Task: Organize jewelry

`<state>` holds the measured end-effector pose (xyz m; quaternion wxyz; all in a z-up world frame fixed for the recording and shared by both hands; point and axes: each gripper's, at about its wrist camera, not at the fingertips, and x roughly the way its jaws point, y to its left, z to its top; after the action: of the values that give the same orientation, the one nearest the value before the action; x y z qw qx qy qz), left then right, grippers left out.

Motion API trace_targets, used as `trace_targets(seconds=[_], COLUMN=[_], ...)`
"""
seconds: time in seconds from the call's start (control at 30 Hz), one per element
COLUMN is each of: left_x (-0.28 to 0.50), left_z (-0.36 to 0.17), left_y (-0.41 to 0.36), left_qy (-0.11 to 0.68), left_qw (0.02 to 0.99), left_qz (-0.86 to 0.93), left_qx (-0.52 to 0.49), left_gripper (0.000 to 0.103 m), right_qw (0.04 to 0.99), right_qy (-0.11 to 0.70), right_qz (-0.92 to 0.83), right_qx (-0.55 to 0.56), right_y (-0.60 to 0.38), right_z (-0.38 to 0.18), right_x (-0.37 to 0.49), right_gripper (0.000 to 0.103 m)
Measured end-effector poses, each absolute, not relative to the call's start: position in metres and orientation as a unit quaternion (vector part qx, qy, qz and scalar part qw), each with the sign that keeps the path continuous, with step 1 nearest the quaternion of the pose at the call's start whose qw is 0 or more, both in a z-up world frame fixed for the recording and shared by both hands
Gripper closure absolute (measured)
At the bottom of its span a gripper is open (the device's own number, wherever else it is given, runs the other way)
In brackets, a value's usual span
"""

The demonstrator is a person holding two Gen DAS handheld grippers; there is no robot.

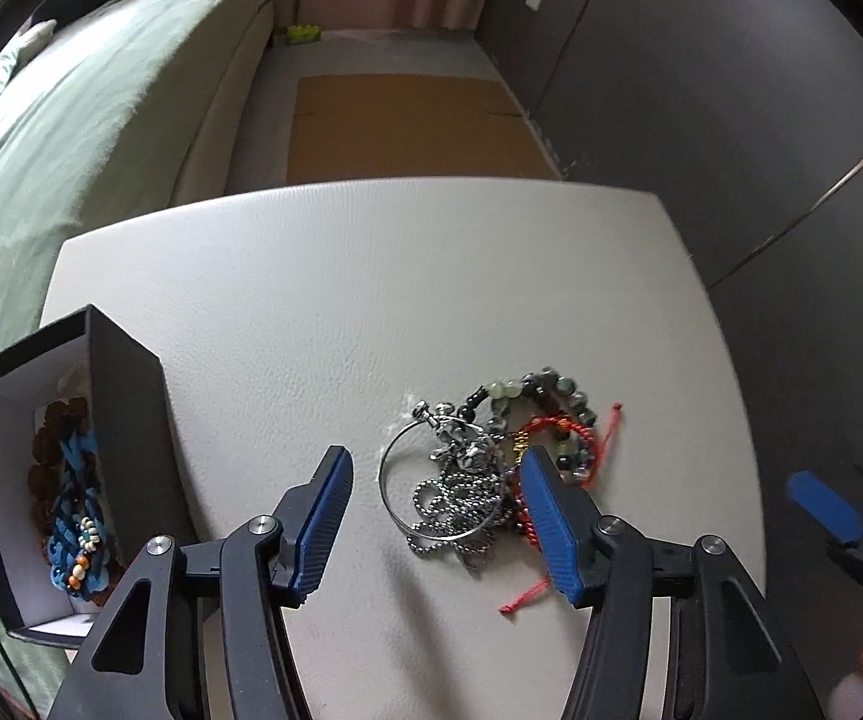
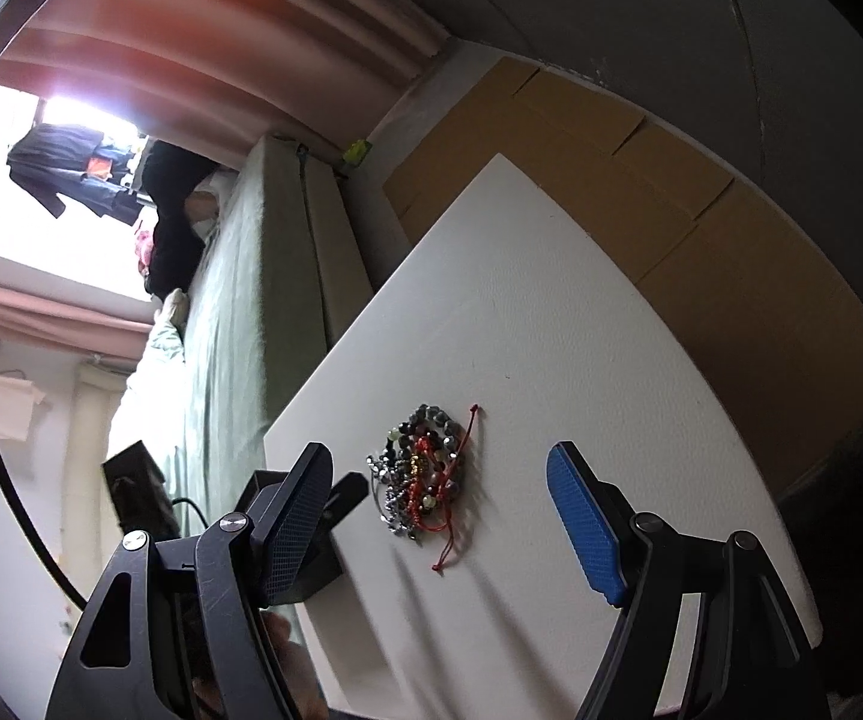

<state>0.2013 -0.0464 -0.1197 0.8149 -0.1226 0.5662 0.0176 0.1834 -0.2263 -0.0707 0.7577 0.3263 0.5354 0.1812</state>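
A white table [image 1: 323, 300] carries a jewelry pile [image 1: 485, 468] and black box [image 1: 125, 420].

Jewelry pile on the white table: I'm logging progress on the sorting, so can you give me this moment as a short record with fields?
surface: white table
unsorted: jewelry pile, tangled; silver bangle, ball chain, beaded bracelets, red cord bracelet
container: black box, open, at the table's left edge
already in box: blue and brown beaded pieces
left gripper: open, around the pile's near side
right gripper: open, back from the pile, holding nothing
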Motion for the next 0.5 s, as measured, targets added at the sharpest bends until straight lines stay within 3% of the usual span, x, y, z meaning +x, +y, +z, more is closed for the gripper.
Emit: trace_targets(seconds=[0.43,0.5], left_x=[0.207,0.208], left_z=[-0.141,-0.140], left_y=[-0.063,-0.061], left_qy=[0.586,0.590], left_qw=[0.808,0.804], left_qz=[0.007,0.009], left_qx=[-0.066,-0.068], left_gripper=[0.043,0.047], right_qw=[0.751,0.750], right_qy=[0.534,0.534], right_qz=[0.190,0.191], right_qx=[0.339,0.340], right_y=[-0.230,-0.229], right_z=[-0.070,-0.070], right_x=[0.185,0.185], right_gripper=[0.028,0.028])
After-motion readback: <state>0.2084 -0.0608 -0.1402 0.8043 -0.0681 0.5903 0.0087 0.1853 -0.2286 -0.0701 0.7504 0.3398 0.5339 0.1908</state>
